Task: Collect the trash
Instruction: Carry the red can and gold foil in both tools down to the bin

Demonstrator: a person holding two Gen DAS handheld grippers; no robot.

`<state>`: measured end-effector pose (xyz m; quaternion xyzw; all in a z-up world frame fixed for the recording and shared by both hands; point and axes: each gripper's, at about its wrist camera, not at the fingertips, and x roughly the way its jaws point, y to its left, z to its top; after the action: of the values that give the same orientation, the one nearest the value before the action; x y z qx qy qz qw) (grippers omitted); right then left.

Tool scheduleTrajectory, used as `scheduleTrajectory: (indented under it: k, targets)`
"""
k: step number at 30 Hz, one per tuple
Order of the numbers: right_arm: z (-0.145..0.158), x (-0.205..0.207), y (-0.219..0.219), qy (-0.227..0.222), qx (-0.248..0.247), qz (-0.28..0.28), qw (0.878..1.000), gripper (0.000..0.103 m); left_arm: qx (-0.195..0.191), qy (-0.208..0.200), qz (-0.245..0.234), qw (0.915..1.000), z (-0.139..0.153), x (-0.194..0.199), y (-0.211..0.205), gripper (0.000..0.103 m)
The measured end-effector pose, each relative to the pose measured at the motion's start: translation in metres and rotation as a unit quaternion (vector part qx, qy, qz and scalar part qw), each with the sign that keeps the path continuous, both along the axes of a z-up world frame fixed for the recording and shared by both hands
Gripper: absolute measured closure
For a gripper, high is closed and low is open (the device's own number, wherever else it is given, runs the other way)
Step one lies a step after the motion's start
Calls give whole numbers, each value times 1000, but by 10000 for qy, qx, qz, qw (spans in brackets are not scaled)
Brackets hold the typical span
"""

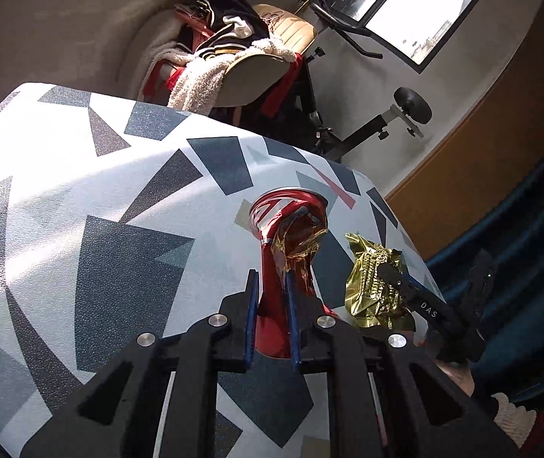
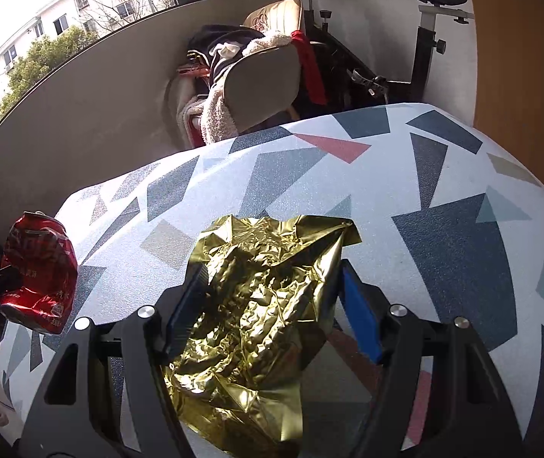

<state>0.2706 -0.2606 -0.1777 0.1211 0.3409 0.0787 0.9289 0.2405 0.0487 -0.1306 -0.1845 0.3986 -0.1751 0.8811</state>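
My left gripper (image 1: pixel 272 286) is shut on a crushed red soda can (image 1: pixel 287 229), held over the patterned table (image 1: pixel 81 191). The can also shows at the left of the right wrist view (image 2: pixel 39 267), with the left fingers on it. A crumpled gold foil wrapper (image 2: pixel 260 305) lies between the blue pads of my right gripper (image 2: pixel 272 290). The left pad touches the foil; the right pad (image 2: pixel 359 316) stands a little off it. In the left wrist view the foil (image 1: pixel 371 282) sits at the table's right, with the right gripper's finger (image 1: pixel 424 305) against it.
The table has a white cloth with grey, blue and pink shapes. Behind it stand a chair (image 2: pixel 260 80) piled with clothes and a fleece, and an exercise bike (image 2: pixel 424 38). A window (image 1: pixel 424 7) is on the far wall. An orange-brown panel (image 2: pixel 520 57) is at the right.
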Motion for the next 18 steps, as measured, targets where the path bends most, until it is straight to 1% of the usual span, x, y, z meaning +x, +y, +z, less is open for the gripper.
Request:
scheduleTrajectory:
  k: [2, 8, 14, 18]
  targets:
    - [8, -9, 4, -57, 54, 70, 9999, 34, 216, -105, -46, 9997, 7, -25, 6, 89]
    - [32, -51, 22, -212, 1, 401, 9990, 34, 592, -271, -195, 9977, 23, -91, 10, 90]
    - [49, -97, 40, -359, -134, 699, 9968, 34, 711, -284, -353, 9964, 23, -144, 4, 90]
    - [57, -126, 48, -383, -37, 824, 9959, 34, 631, -228, -418, 9969, 22, -171, 3, 90]
